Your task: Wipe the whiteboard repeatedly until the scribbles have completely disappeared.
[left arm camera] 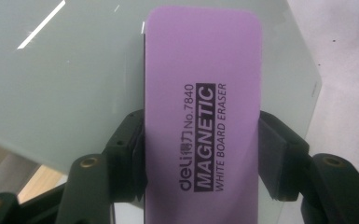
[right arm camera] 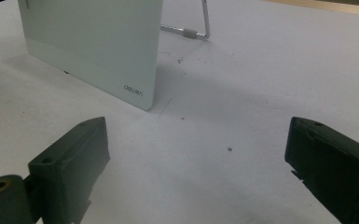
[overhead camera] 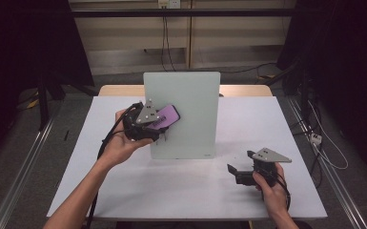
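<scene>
A pale green glass whiteboard (overhead camera: 186,114) stands upright on the white table (overhead camera: 248,191), propped by a wire stand (right arm camera: 196,28) behind it. My left gripper (overhead camera: 155,125) is shut on a purple magnetic whiteboard eraser (overhead camera: 168,116) and holds it against the board's left part. In the left gripper view the eraser (left arm camera: 203,116) sits lengthwise between both black jaws, with the board (left arm camera: 65,84) right behind it. My right gripper (overhead camera: 236,172) rests low near the table's front right, open, its jaws wide apart over bare table (right arm camera: 200,154). The board's lower corner (right arm camera: 135,88) lies ahead of it.
A wooden table edge (overhead camera: 248,89) shows behind the white table. Cables (overhead camera: 321,143) and metal rails run along the floor at the right; a rail (overhead camera: 24,167) also runs at the left. Dark curtains hang on both sides.
</scene>
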Available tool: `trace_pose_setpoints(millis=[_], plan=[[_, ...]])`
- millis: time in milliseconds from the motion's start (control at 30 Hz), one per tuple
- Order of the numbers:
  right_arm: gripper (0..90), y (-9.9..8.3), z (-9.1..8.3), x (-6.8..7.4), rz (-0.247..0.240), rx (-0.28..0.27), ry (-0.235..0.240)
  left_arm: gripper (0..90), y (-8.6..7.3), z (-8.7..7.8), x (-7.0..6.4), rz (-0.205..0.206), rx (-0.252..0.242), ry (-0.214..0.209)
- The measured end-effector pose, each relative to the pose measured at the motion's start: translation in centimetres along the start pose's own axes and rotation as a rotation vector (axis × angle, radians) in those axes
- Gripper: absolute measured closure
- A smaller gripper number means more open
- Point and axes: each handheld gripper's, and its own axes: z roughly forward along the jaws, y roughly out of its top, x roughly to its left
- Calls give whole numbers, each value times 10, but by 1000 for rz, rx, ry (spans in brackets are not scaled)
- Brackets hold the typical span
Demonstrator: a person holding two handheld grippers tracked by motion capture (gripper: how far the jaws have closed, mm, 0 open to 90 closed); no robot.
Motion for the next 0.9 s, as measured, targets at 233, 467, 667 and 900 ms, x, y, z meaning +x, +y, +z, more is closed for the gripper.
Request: trace_pose_setpoints(millis=[233, 467, 667, 900], plan=[[67, 0, 0, 0, 1, -1, -1, 411, -2, 10, -10, 10, 11, -32], [67, 0, 0, 0, 1, 0, 0, 411, -3, 23, -24, 29, 36, -72], [67, 0, -1, 0, -2, -2, 0, 412, 0, 24, -22, 33, 41, -81], [67, 0, -1, -1, -3, -3, -1, 412, 13, 9, -3, 14, 0, -32]])
